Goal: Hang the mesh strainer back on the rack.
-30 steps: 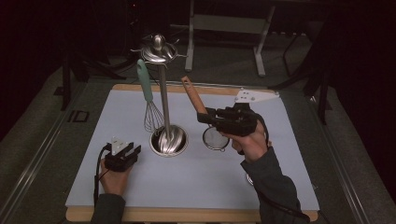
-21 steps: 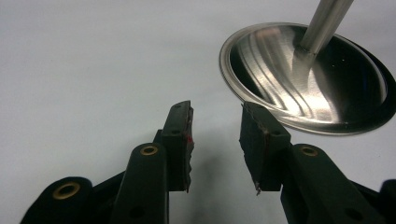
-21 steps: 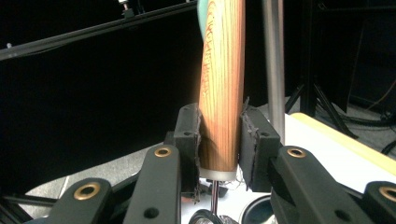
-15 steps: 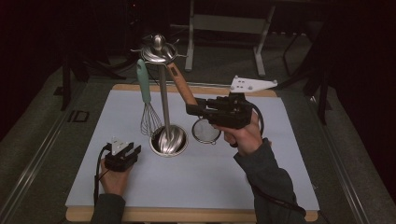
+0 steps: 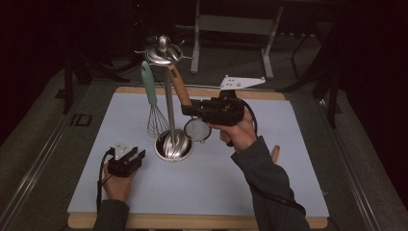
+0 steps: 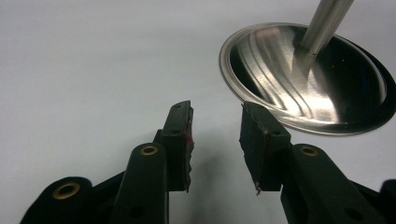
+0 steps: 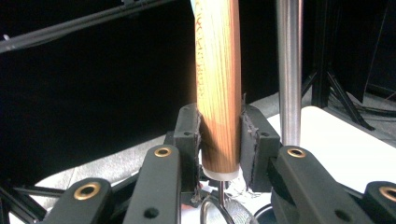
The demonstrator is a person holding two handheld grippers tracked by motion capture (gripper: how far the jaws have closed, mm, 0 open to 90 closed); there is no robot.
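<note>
A steel utensil stand [image 5: 168, 108] rises from a round base [image 5: 174, 148] in the middle of the pale mat, and a teal-handled whisk [image 5: 150, 98] hangs from its top ring [image 5: 163, 54]. My right gripper [image 5: 186, 109] is shut on the wooden handle [image 5: 177, 86] of a small mesh strainer [image 5: 197, 130], held in the air just right of the pole. In the right gripper view the pads clamp the handle [image 7: 219, 93] near its lower end, with the pole [image 7: 289, 70] close beside. My left gripper [image 5: 129, 161] rests open on the mat, near the base [image 6: 308, 79].
The pale mat [image 5: 269, 183] lies on a wooden board. A wooden handle end [image 5: 275, 153] peeks out beside the right forearm. Dark frames and a metal stand's legs [image 5: 231, 29] lie beyond the far edge.
The right gripper has carried the strainer left and up toward the stand, so its handle now leans close to the pole. The left gripper has stayed put.
</note>
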